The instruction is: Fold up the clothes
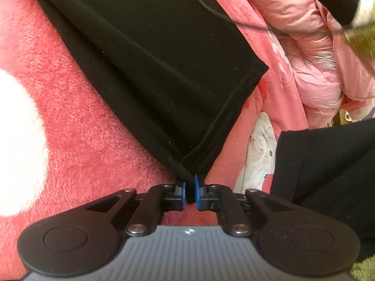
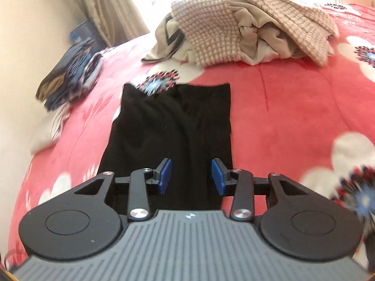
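A black garment (image 1: 150, 53) lies in a long strip on the red fleece blanket (image 1: 70, 121). My left gripper (image 1: 189, 193) is shut on its near corner, the cloth pinched between the blue pads. In the right wrist view the same black garment (image 2: 168, 121) stretches away from me, folded lengthwise. My right gripper (image 2: 191, 175) hovers over its near end with the blue pads apart and nothing pressed between them.
A heap of unfolded checked and cream clothes (image 2: 246, 21) sits at the far side of the bed. A small stack of blue patterned clothes (image 2: 72, 70) lies at the left edge by the wall. A pink quilt (image 1: 311, 53) is bunched on the right.
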The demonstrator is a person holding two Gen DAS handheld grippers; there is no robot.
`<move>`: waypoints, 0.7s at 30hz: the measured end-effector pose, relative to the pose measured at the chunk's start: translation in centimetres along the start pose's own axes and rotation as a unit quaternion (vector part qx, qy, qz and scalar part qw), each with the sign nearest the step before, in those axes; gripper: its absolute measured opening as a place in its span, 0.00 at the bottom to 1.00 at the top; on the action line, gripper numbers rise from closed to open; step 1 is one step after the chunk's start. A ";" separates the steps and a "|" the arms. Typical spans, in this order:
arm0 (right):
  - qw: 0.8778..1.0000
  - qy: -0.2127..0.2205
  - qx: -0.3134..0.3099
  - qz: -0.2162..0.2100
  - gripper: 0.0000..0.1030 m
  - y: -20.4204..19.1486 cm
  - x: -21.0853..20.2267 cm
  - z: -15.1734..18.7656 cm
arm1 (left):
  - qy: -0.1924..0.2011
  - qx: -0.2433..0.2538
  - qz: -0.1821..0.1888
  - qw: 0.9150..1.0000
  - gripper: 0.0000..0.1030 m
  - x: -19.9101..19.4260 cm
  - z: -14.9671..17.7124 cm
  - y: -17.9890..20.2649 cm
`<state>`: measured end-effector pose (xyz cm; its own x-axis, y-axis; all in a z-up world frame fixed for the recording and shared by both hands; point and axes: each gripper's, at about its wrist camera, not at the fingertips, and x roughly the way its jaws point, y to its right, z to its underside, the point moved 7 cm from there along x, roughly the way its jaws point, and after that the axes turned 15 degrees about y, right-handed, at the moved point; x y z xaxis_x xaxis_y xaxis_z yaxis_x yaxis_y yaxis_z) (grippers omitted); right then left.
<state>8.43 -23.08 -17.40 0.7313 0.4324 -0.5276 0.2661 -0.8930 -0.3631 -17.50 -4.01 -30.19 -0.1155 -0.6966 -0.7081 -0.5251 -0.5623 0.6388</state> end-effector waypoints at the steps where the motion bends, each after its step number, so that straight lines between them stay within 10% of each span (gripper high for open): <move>1: 1.000 0.000 0.004 -0.001 0.36 0.0 1.0 -0.5 | 0.000 -0.003 0.004 1.000 0.09 0.1 0.0 -0.1; 21: 0.998 -0.034 -0.042 -0.034 0.37 -2.8 13.4 -3.3 | -0.030 -0.022 0.070 0.997 0.07 1.4 0.5 -0.3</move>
<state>19.54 -15.20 -20.85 0.6656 0.4970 -0.5567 0.3672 -0.8675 -0.3354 -17.90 -4.59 -31.52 -0.2364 -0.7425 -0.6267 -0.4621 -0.4815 0.7448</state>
